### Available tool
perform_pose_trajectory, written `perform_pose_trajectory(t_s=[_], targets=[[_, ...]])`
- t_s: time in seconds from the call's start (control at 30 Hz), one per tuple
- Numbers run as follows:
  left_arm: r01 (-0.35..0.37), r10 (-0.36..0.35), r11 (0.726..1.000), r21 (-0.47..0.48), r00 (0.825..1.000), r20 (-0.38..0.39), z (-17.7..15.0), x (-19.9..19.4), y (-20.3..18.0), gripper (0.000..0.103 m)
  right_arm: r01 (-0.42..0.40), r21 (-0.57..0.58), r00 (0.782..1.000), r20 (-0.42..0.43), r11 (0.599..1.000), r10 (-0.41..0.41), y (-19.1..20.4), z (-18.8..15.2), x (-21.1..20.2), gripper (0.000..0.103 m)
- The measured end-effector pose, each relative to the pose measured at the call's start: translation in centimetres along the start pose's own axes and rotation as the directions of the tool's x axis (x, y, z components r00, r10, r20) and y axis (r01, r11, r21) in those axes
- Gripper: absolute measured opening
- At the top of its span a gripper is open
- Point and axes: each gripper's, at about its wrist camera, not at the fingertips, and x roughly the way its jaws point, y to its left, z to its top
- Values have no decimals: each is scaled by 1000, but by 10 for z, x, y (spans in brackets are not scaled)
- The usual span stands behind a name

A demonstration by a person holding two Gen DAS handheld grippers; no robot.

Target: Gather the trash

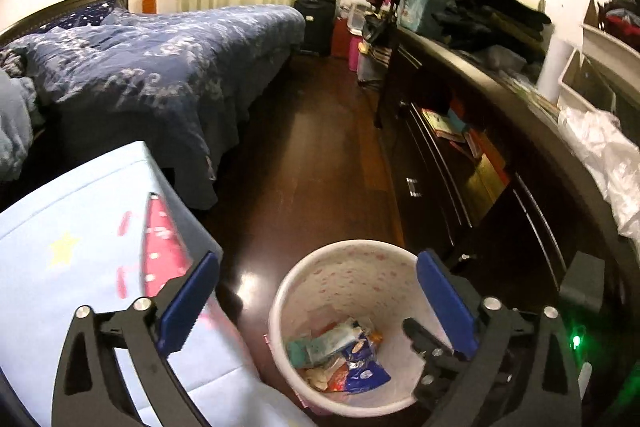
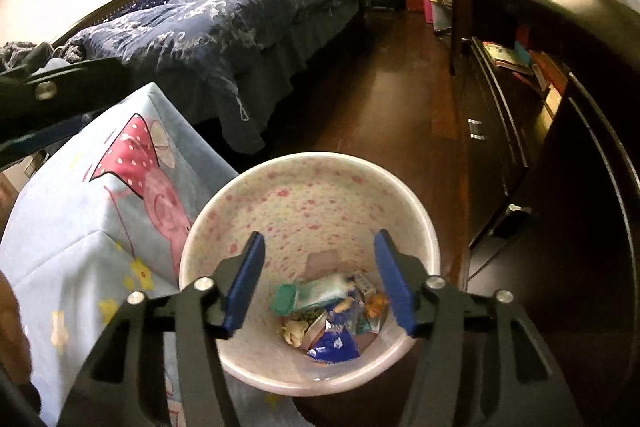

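Note:
A round white trash bin (image 1: 320,267) (image 2: 280,187) with pink flower specks stands on the dark wooden floor. At its bottom lie several pieces of trash (image 1: 340,359) (image 2: 332,315): a blue wrapper, a green-capped packet, crumpled paper. My left gripper (image 1: 318,291) hangs over the bin's near left side, open wide, with nothing between its blue pads (image 1: 188,303). My right gripper (image 2: 320,275) sits directly above the bin's mouth, open and empty, its blue pads (image 2: 394,283) framing the trash below. Part of the left gripper's black arm (image 2: 52,91) shows at the upper left of the right wrist view.
A light blue cloth with a pink cartoon print (image 1: 80,247) (image 2: 100,207) covers something right beside the bin on the left. A bed with a blue quilt (image 1: 160,59) lies beyond. A dark dresser (image 1: 460,187) (image 2: 560,147) lines the right side. A black suitcase (image 1: 316,23) stands at the far wall.

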Motion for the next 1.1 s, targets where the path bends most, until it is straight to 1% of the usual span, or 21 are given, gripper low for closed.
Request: perform_pose_trajectory(t_s=[0.07, 0.13, 0.17, 0.2, 0.23, 0.27, 0.33, 0.37, 0.4, 0.43, 0.47, 0.5, 0.53, 0.63, 0.7, 0.73, 0.87, 0.97, 1.1], targets=[[-36, 36, 999, -5, 999, 28, -3, -18, 10, 99, -1, 6, 1000, 13, 1000, 0, 3, 1, -11, 59], [-100, 101, 995, -14, 993, 69, -10, -44, 25, 99, -16, 8, 999, 43, 1000, 15, 10, 2, -28, 60], [-137, 138, 990, -19, 987, 82, -14, -56, 32, 99, -23, 8, 998, 57, 1000, 22, 14, 2, -36, 61], [-194, 196, 981, -31, 976, 98, -21, -75, 44, 99, -38, 8, 996, 78, 999, 37, 21, 1, -47, 64], [-226, 230, 973, -43, 967, 109, -25, -87, 51, 99, -61, 7, 993, 99, 998, 60, 29, 1, -58, 65], [-264, 269, 963, -57, 956, 121, -32, -103, 61, 99, -84, 0, 990, 115, 996, 83, 37, 1, -68, 66], [-324, 332, 943, -80, 933, 140, -42, -129, 77, 99, -129, -25, 981, 146, 991, 131, 59, -1, -87, 73], [-360, 371, 928, -96, 917, 145, -48, -142, 85, 99, -152, -39, 974, 163, 988, 157, 74, -3, -97, 78], [-409, 424, 904, -125, 892, 153, -57, -161, 97, 99, -185, -61, 965, 178, 981, 193, 91, -6, -107, 78], [-427, 446, 893, -140, 881, 158, -63, -171, 104, 99, -205, -77, 959, 182, 976, 216, 102, -8, -113, 79], [-445, 467, 882, -155, 870, 160, -70, -182, 112, 99, -233, -105, 951, 183, 967, 249, 120, -11, -120, 82], [-469, 494, 867, -172, 856, 156, -78, -194, 121, 99, -253, -130, 945, 180, 959, 274, 135, -15, -125, 85], [-496, 526, 846, -195, 838, 148, -87, -208, 131, 99, -280, -167, 936, 173, 945, 307, 158, -21, -132, 86], [-532, 573, 809, -248, 809, 134, -105, -236, 151, 99, -323, -241, 918, 155, 915, 365, 202, -35, -144, 86], [-555, 604, 780, -290, 788, 117, -119, -256, 165, 99, -336, -275, 911, 149, 901, 385, 231, -46, -153, 87], [-558, 611, 773, -303, 783, 115, -123, -263, 169, 99, -341, -288, 908, 147, 895, 393, 242, -49, -157, 87], [-581, 648, 733, -353, 754, 104, -144, -291, 181, 99, -330, -315, 905, 163, 890, 393, 268, -60, -172, 92], [-597, 674, 709, -377, 730, 112, -155, -312, 183, 99, -321, -330, 903, 176, 888, 392, 277, -68, -184, 92], [-579, 675, 705, -410, 725, 138, -163, -335, 180, 99, -285, -353, 907, 202, 891, 370, 277, -76, -200, 95]])
